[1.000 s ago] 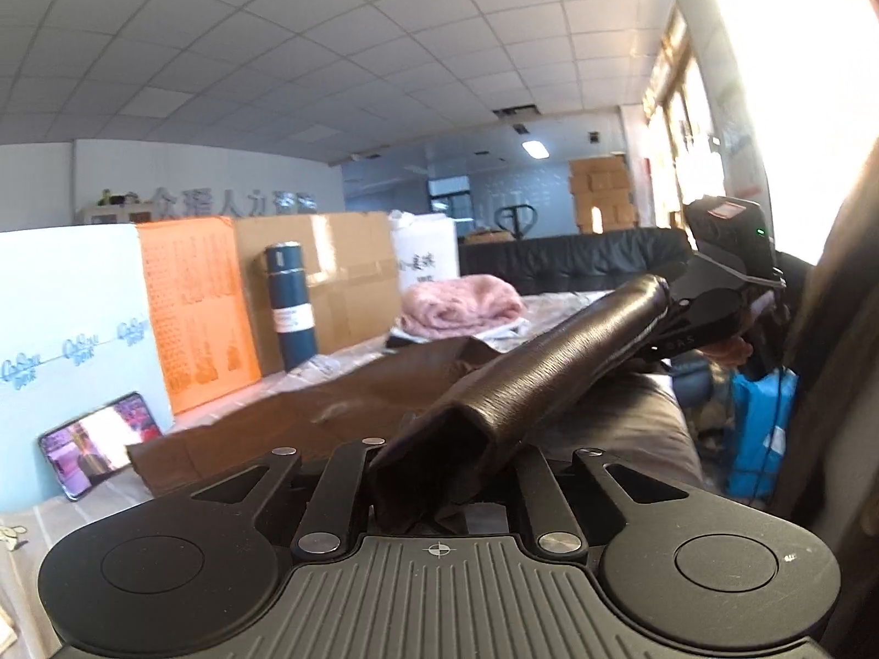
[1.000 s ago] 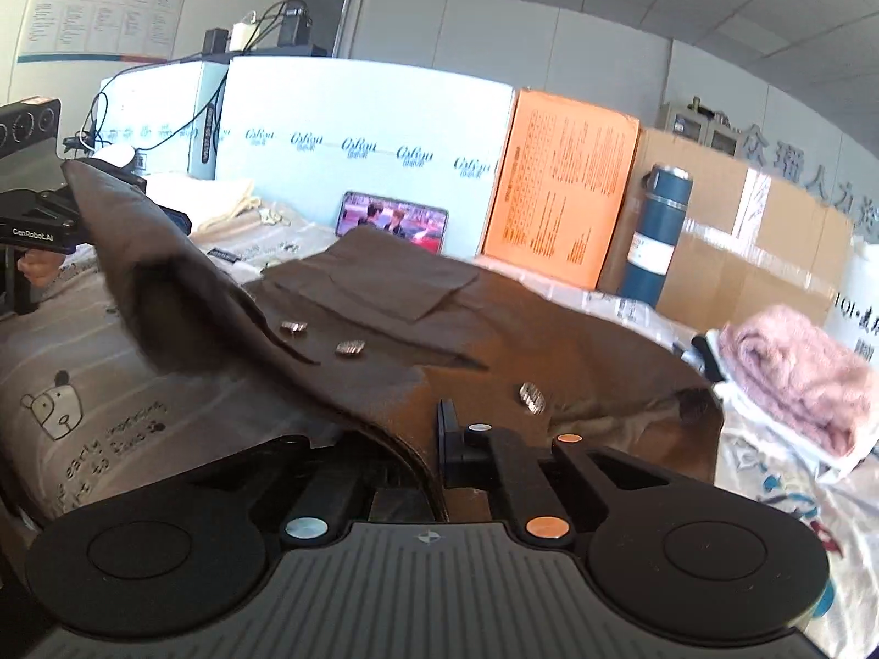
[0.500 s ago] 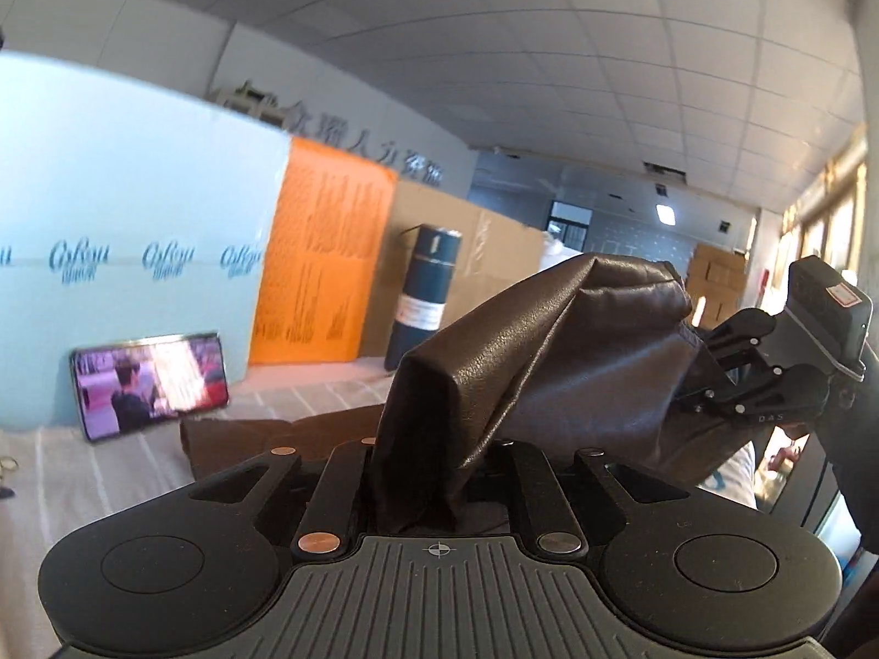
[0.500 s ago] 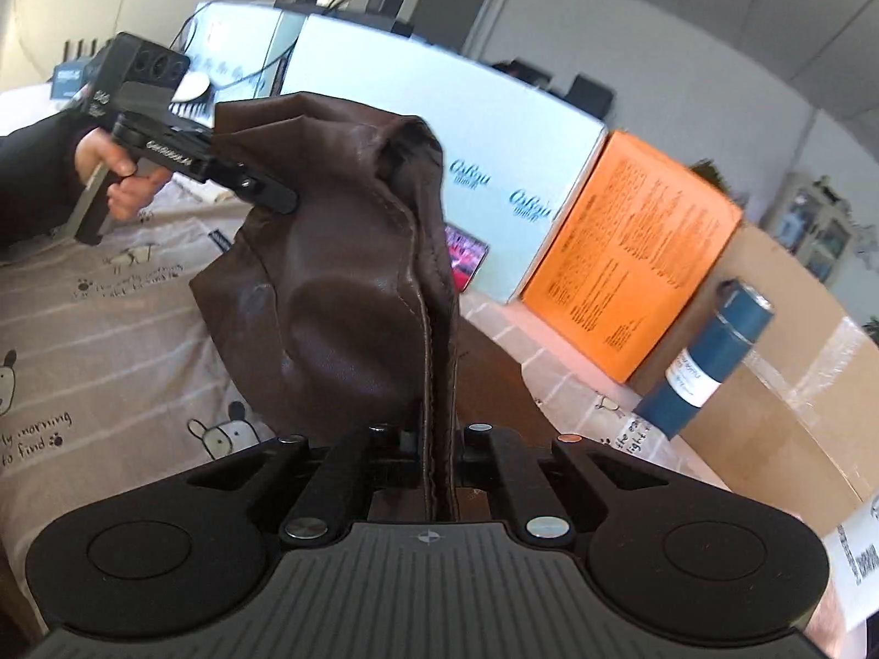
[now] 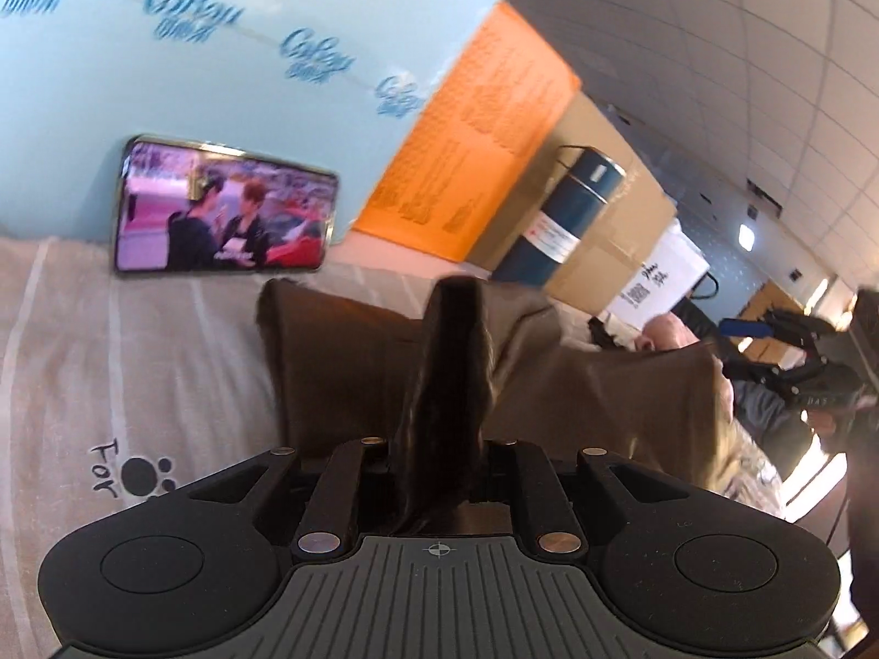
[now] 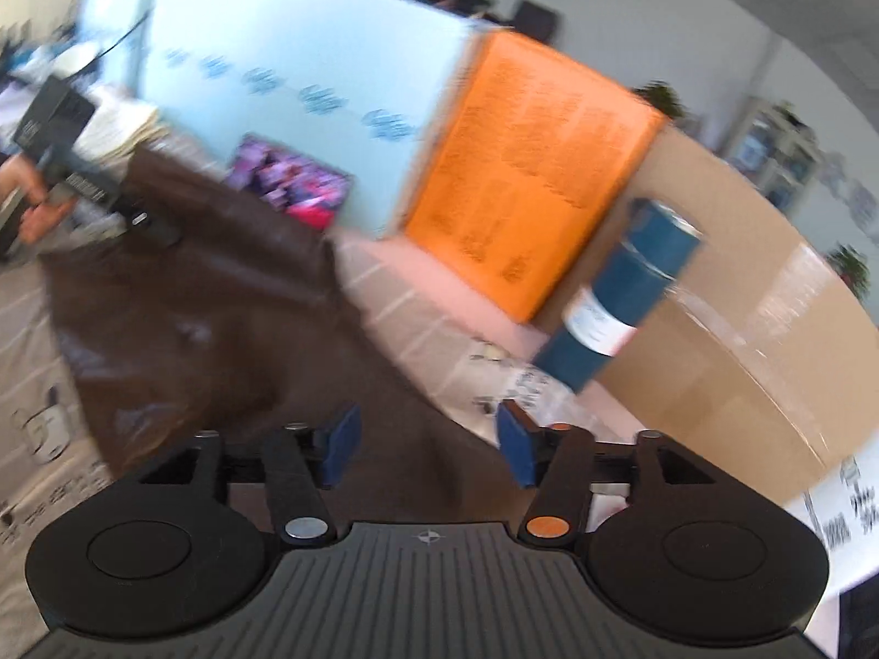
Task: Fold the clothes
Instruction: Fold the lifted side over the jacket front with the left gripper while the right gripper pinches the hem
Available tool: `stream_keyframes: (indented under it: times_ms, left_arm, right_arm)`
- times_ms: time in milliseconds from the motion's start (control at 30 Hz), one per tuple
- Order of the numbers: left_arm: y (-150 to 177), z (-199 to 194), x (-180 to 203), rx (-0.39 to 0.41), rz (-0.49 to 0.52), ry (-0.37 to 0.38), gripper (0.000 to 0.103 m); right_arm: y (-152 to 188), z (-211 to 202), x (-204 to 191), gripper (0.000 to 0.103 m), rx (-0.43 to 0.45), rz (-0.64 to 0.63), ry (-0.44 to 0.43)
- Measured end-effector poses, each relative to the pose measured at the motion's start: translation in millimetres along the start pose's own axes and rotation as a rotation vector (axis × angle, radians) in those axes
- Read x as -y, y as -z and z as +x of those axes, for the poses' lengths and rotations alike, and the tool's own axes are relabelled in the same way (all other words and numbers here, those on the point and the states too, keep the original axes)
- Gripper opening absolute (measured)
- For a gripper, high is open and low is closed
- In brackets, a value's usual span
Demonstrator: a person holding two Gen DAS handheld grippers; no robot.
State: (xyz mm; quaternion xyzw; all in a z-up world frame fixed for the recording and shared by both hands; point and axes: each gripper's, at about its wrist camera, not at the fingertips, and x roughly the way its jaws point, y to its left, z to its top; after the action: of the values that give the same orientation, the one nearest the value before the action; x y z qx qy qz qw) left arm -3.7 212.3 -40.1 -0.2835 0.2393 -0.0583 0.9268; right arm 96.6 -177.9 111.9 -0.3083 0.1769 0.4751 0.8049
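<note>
A dark brown leather garment (image 5: 577, 384) lies folded over on the striped cloth-covered table (image 5: 137, 362). My left gripper (image 5: 437, 467) is shut on a bunched edge of the garment, which sticks up between the jaws. My right gripper (image 6: 428, 439) is open, its blue pads (image 6: 340, 439) apart, just above the garment (image 6: 209, 318), holding nothing. The left gripper also shows in the right wrist view (image 6: 99, 192), pinching the garment's far edge. The right gripper shows in the left wrist view (image 5: 807, 362), at the far right.
A phone (image 5: 220, 208) playing video leans on a light blue board (image 5: 220, 55). An orange board (image 5: 483, 148), a blue flask (image 5: 566, 219) and cardboard boxes (image 6: 741, 340) stand along the back. A pink cloth (image 5: 665, 329) lies beyond the garment.
Both grippers carried the lifted garment edge forward and down over the rest. My right gripper has opened and let go of it. The left still holds it.
</note>
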Motion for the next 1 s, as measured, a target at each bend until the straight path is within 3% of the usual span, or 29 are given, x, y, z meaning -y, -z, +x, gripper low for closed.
stream_keyframes:
  times_ms: [67, 167, 333, 500, 567, 600, 633, 667, 733, 800, 833, 867, 1000]
  left_arm:
    - [0, -1, -9, 0.01, -0.057, 0.007, 0.033]
    - [2, -2, -15, 0.006, -0.094, 0.049, 0.047]
    - [4, -12, -4, 0.016, -0.068, 0.071, 0.076]
    - [10, -21, 8, 0.032, -0.014, 0.032, 0.082]
    - [13, -21, 14, 0.049, 0.028, -0.018, 0.074]
    - [14, -20, 17, 0.054, 0.058, -0.05, 0.063]
    - [13, -19, 20, 0.06, 0.085, -0.071, 0.035]
    - [12, -18, 22, 0.07, 0.104, -0.079, 0.013]
    - [8, -16, 26, 0.089, 0.142, -0.095, 0.01]
    - [5, -15, 29, 0.109, 0.181, -0.111, 0.009]
    - [2, -13, 31, 0.118, 0.192, -0.112, 0.009]
    - [-3, -10, 32, 0.125, 0.196, -0.106, 0.009]
    - [-15, 15, 27, 0.077, 0.169, -0.096, 0.009]
  right_arm:
    - [11, -3, 10, 0.077, 0.066, 0.109, 0.051]
    - [39, -9, 16, 0.087, 0.169, 0.322, 0.077]
    - [91, -13, 5, 0.091, 0.263, 0.627, 0.04]
    - [126, -10, -4, 0.091, 0.254, 0.76, 0.011]
    - [136, -6, -3, 0.087, 0.253, 0.797, -0.016]
    - [139, -6, -2, 0.083, 0.252, 0.809, -0.019]
    - [142, -5, -1, 0.071, 0.248, 0.818, -0.016]
    - [144, -4, -1, 0.056, 0.236, 0.817, 0.008]
    - [147, -1, 2, 0.048, 0.208, 0.815, 0.061]
    - [151, 1, 6, 0.061, 0.212, 0.832, 0.062]
    - [151, 2, 8, 0.077, 0.215, 0.838, 0.059]
    - [150, 3, 8, 0.084, 0.214, 0.833, 0.078]
    - [150, 7, 10, 0.082, 0.165, 0.849, 0.178]
